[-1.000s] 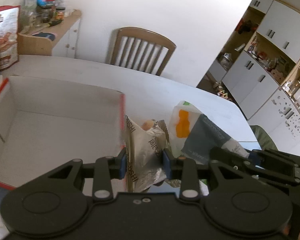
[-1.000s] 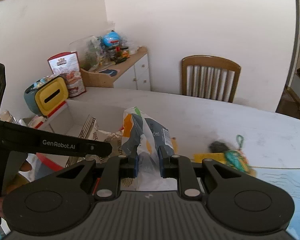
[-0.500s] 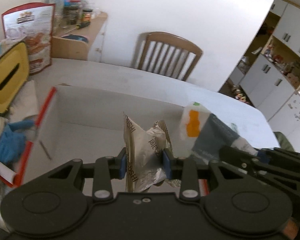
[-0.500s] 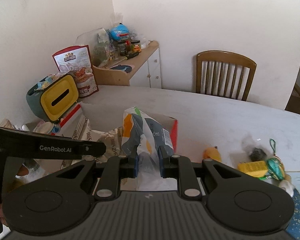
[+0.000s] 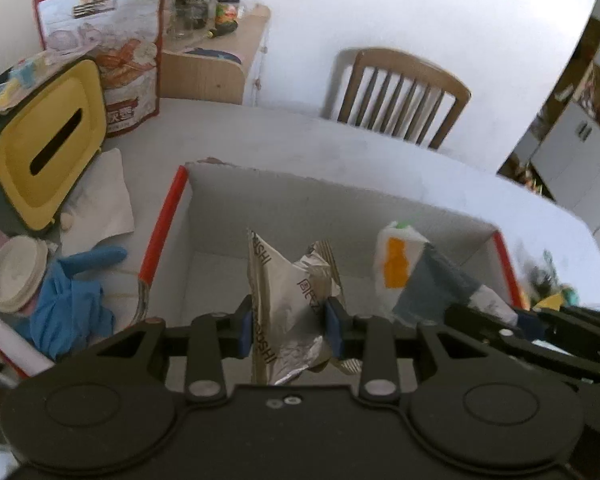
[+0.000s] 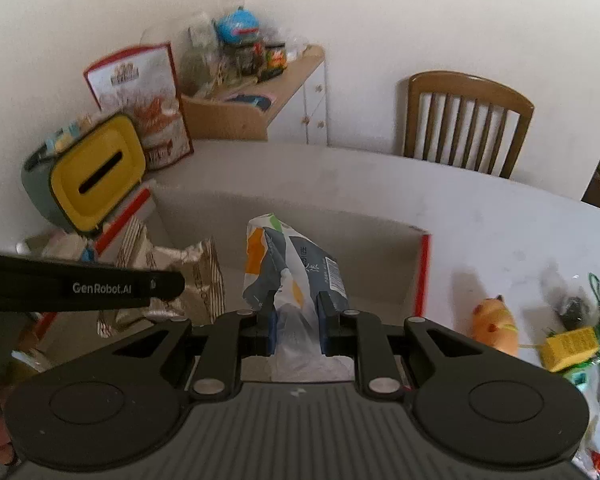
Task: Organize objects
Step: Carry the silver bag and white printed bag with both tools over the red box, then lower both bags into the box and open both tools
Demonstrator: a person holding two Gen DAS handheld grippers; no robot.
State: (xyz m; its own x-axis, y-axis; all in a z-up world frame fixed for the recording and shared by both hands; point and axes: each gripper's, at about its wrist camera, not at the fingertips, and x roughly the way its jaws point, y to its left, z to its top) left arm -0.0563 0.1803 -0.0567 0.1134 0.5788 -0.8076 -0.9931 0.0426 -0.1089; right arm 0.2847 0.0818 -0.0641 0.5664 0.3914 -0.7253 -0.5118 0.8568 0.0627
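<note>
My left gripper (image 5: 290, 326) is shut on a crumpled silver foil snack packet (image 5: 288, 300), held above the inside of an open cardboard box with red edges (image 5: 300, 204). My right gripper (image 6: 296, 320) is shut on a grey, white and orange snack bag (image 6: 288, 264), also over the box (image 6: 300, 216). In the left wrist view that bag (image 5: 416, 272) and the right gripper's black body show at the right. The right wrist view shows the silver packet (image 6: 196, 276) and the left gripper's black bar at the left.
A yellow-faced tissue holder (image 5: 48, 148), a red snack pouch (image 5: 112, 52), a blue cloth (image 5: 68, 300) and a white lid (image 5: 14, 272) lie left of the box. An orange toy (image 6: 496, 324), a yellow block (image 6: 568, 346) and small trinkets sit right of it. A wooden chair (image 6: 464, 120) stands behind the table.
Both grippers have carried their packets leftward and lower, from beside the box's right wall to above its inside. The tissue holder and blue cloth have come into the left wrist view.
</note>
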